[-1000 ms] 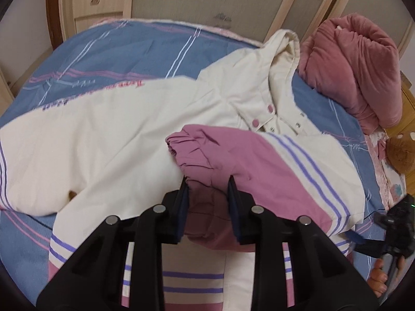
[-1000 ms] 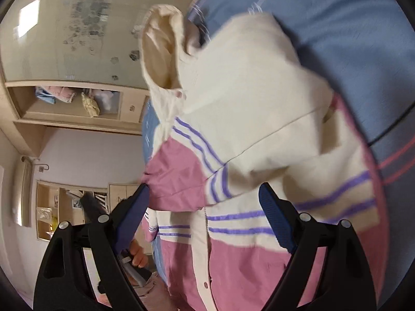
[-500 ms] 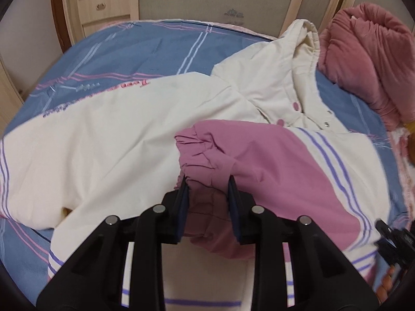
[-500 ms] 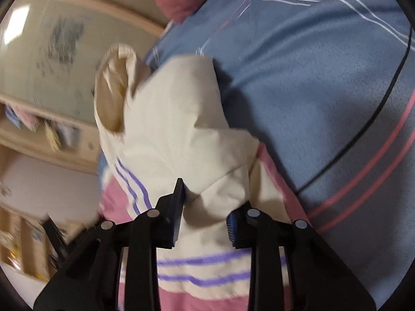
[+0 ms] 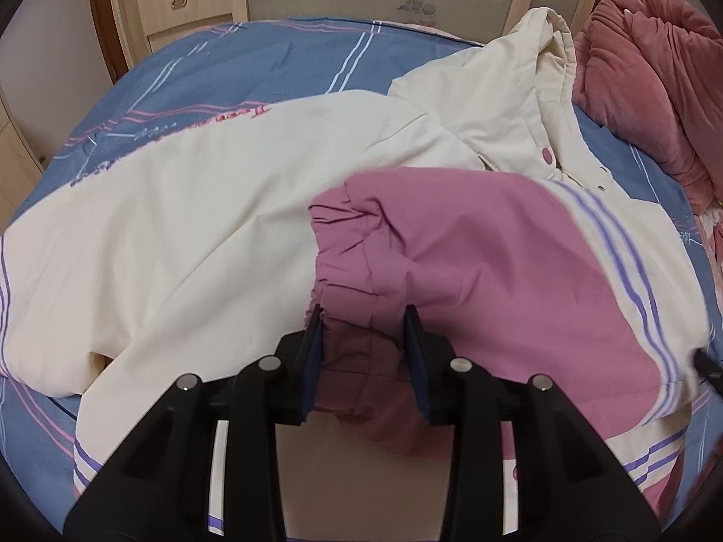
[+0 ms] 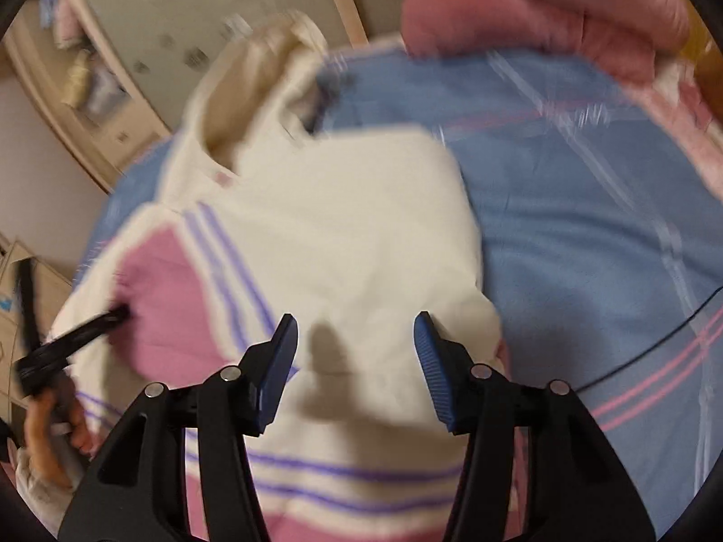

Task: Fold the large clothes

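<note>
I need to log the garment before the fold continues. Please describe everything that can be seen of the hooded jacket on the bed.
The hooded jacket is padded-looking cream fabric with pink panels, purple stripes and pink snap buttons. It lies spread on the blue striped bedsheet, hood toward the headboard. One pink sleeve is folded across the body. Its gathered cuff sits between the left gripper, whose jaws are opening. The right gripper, also opening, holds nothing.

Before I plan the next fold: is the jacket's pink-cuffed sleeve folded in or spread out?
Folded in: the pink-cuffed sleeve lies across the cream jacket body, its cuff between the left hand-held gripper's opening jaws.
</note>
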`<state>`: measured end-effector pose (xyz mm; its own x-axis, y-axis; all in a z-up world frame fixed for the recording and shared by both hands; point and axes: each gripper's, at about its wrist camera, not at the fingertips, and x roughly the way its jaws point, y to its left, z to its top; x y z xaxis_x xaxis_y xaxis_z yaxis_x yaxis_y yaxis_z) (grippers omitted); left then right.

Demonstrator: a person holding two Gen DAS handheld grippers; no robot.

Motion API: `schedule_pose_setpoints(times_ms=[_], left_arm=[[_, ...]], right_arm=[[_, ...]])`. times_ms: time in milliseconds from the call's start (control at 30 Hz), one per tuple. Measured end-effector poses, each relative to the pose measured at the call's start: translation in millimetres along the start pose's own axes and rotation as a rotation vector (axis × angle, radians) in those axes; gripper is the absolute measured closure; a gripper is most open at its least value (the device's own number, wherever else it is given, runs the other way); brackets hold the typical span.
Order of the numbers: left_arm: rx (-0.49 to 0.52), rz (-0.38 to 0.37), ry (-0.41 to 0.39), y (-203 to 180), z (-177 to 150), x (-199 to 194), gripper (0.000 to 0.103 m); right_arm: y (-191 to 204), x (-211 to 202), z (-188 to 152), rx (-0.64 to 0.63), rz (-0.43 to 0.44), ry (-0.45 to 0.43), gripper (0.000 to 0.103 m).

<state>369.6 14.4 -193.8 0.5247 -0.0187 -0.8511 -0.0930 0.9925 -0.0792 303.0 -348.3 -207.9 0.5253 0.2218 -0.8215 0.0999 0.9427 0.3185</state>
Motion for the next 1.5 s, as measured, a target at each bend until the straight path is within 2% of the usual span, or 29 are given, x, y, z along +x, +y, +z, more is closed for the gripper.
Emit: schedule_pose_setpoints(times_ms=[100,200,300,400,467,533,633,700,767,867,1000,1067,1133,1167,1200,1267,1333,1400,1467,1500], left_arm=[[-0.013,-0.01,0.015,4,-1,8,0.064],[0.008,0.012,0.007,0,-5,15,0.063],[0.044,0.031,-0.01,-5,-6,4,0.064],[0.031,-0.007,-0.049,-3,-5,-25,0.047],[0.026,-0.02,-0.121,-1,-1,-49,0.043],[0.035,-0.023,-0.16,-3,2,-60,0.041],[0.079,-0.026,-0.119,-14,3,-46,0.044],[0.091,-0.019,-0.069,-17,1,-25,0.048],[0.085,-0.015,-0.011,-16,-4,0,0.048],[0.101,-0.01,-0.009,-16,-6,13,0.047],[0.093,-0.026,0.001,-15,-1,7,0.047],[0.064,-0.07,0.007,-4,-2,-9,0.04],[0.013,-0.127,-0.008,19,-7,-33,0.018],[-0.021,-0.139,-0.026,35,-10,-45,0.016],[-0.055,-0.145,-0.042,51,-15,-56,0.014],[-0.146,-0.172,-0.066,98,-26,-77,0.012],[-0.282,-0.194,-0.074,159,-45,-92,0.009],[-0.415,-0.215,-0.076,212,-63,-98,0.008],[-0.609,-0.23,-0.053,277,-93,-98,0.008],[-0.657,-0.238,-0.047,292,-101,-98,0.008]], right_arm=[[0,16,-4,-0.016,-0.009,-0.006,0.05],[2,23,-6,-0.041,-0.036,-0.016,0.049],[13,12,-10,-0.086,-0.07,-0.033,0.048],[26,-18,-7,-0.116,0.015,-0.101,0.045],[30,-31,1,-0.127,0.015,-0.14,0.043],[32,-28,13,-0.124,0.004,-0.139,0.043],[32,0,38,-0.105,-0.011,-0.107,0.043],[32,20,46,-0.098,-0.046,-0.074,0.043],[29,42,50,-0.097,-0.073,-0.05,0.043],[33,67,45,-0.123,-0.113,-0.044,0.043],[39,67,40,-0.159,-0.149,-0.081,0.041],[41,50,35,-0.154,-0.113,-0.105,0.041],[43,29,24,-0.148,-0.005,-0.118,0.039],[44,22,18,-0.145,0.031,-0.121,0.033],[45,16,12,-0.147,0.073,-0.123,0.028],[46,7,-5,-0.169,0.166,-0.122,0.027],[44,4,-19,-0.207,0.236,-0.153,0.027],[44,3,-29,-0.231,0.256,-0.181,0.027],[36,10,-32,-0.192,0.289,-0.171,0.027],[33,13,-31,-0.169,0.302,-0.163,0.027]])
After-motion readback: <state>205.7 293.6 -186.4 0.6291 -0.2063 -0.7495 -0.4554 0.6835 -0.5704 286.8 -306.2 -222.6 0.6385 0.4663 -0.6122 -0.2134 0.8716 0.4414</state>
